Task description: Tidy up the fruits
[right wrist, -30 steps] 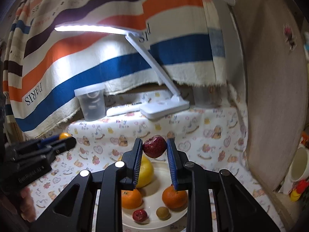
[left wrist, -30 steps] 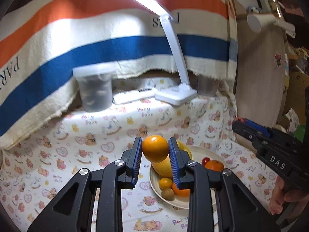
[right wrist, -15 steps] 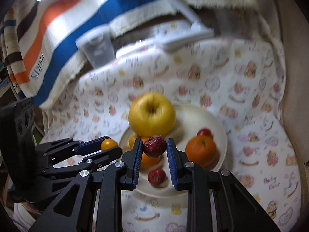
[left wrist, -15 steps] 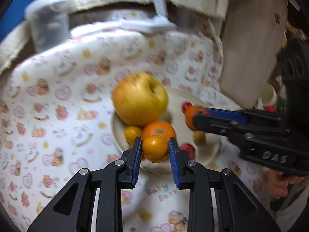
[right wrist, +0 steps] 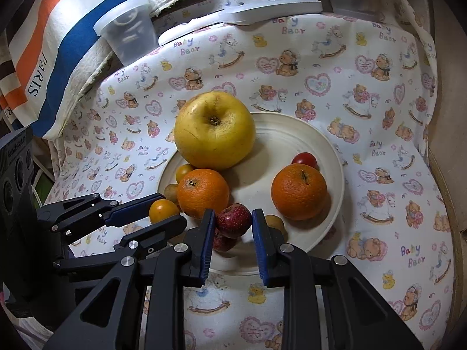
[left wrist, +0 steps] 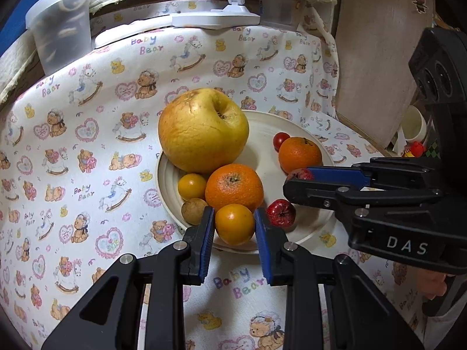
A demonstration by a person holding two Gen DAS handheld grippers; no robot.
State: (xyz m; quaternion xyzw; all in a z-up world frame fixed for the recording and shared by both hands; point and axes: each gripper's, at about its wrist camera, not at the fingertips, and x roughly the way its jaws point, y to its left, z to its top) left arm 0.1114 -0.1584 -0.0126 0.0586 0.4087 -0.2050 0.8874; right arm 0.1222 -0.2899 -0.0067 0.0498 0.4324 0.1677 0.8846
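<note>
A cream plate (left wrist: 292, 122) (right wrist: 292, 128) holds a big yellow apple (left wrist: 202, 129) (right wrist: 214, 129), two oranges (left wrist: 233, 186) (left wrist: 299, 153), a cherry tomato (left wrist: 280, 140), a small yellow fruit (left wrist: 192, 186), a brown one (left wrist: 194, 210) and a red one (left wrist: 281, 213). My left gripper (left wrist: 235, 224) is shut on a small orange fruit (left wrist: 235, 224) (right wrist: 163, 210) at the plate's near rim. My right gripper (right wrist: 233, 221) is shut on a small dark red fruit (right wrist: 233, 220) (left wrist: 300, 173) just above the plate's near side.
The table is covered by a teddy-bear print cloth (left wrist: 87, 145). At the back stand a clear lidded tub (left wrist: 59, 40) (right wrist: 128, 38), a white lamp base (left wrist: 216, 19) and a striped cloth. A wooden board (left wrist: 376, 73) rises at the right.
Both grippers have come down from high above the table to the plate's near rim, each still holding its fruit. The views now tilt down onto the plate.
</note>
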